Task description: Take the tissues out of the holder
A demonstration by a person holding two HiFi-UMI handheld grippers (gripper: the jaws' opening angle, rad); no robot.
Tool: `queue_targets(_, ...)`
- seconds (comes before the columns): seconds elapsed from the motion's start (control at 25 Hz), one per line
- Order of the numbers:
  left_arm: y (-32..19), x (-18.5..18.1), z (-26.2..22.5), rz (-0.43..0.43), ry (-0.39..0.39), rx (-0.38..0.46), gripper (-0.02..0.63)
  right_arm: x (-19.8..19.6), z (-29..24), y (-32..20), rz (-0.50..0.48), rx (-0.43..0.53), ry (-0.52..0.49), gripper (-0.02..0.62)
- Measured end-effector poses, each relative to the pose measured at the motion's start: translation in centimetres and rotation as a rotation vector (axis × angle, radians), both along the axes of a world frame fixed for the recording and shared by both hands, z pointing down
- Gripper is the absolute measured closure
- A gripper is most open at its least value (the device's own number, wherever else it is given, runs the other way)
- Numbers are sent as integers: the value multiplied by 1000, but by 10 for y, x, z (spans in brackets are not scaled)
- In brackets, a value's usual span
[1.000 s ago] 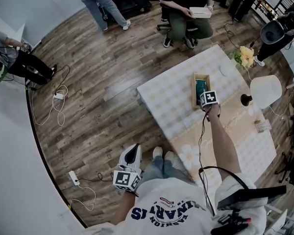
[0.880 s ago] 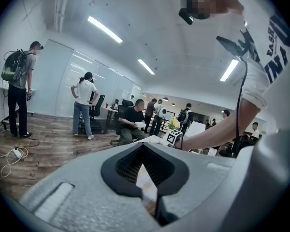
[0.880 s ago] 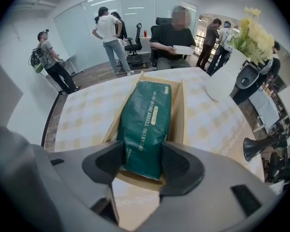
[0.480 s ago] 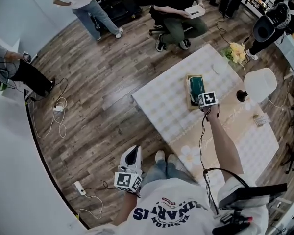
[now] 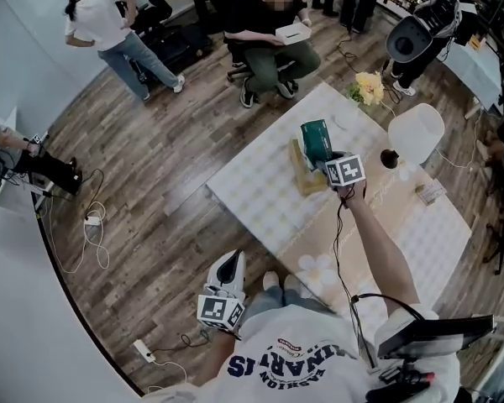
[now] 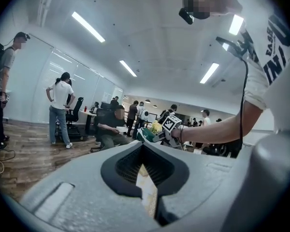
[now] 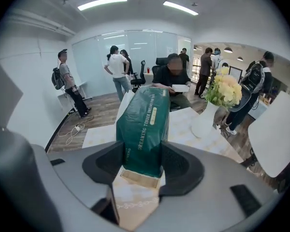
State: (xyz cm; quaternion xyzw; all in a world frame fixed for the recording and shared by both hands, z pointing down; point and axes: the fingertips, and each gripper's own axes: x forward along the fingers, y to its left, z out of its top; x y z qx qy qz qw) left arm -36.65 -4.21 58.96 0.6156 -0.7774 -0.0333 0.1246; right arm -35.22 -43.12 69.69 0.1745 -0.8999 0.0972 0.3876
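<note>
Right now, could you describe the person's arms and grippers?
The left gripper and right gripper are grey with black ribbed pads, each bearing a white cube with black square markers. A black cable follows the right arm. White short-sleeved T-shirt.

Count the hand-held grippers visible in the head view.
2. The left hand-held gripper hangs low by the person's legs; the right hand-held gripper is over the table, clamped on the green tissue pack.

Below me the wood-plank floor [image 5: 160,183] runs to a curved white wall [image 5: 17,309], with power cables [image 5: 88,233] trailing near it. My table [image 5: 260,183] wears a pale checked cloth and carries yellow flowers [image 5: 369,86] and a white lampshade [image 5: 416,133]. Overhead, 2 strip lights [image 7: 102,3] glow above a glass partition [image 7: 135,47].
</note>
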Motion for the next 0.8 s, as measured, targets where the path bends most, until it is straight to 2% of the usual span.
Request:
queue_targets(0.44,-31,22,-29,130,-49,37,603,37,-103,23,1,23,-183,359)
queue_targets(0.8,-36,39,-40,188,-80,45,603,57,-109,35,26,0,-229,359)
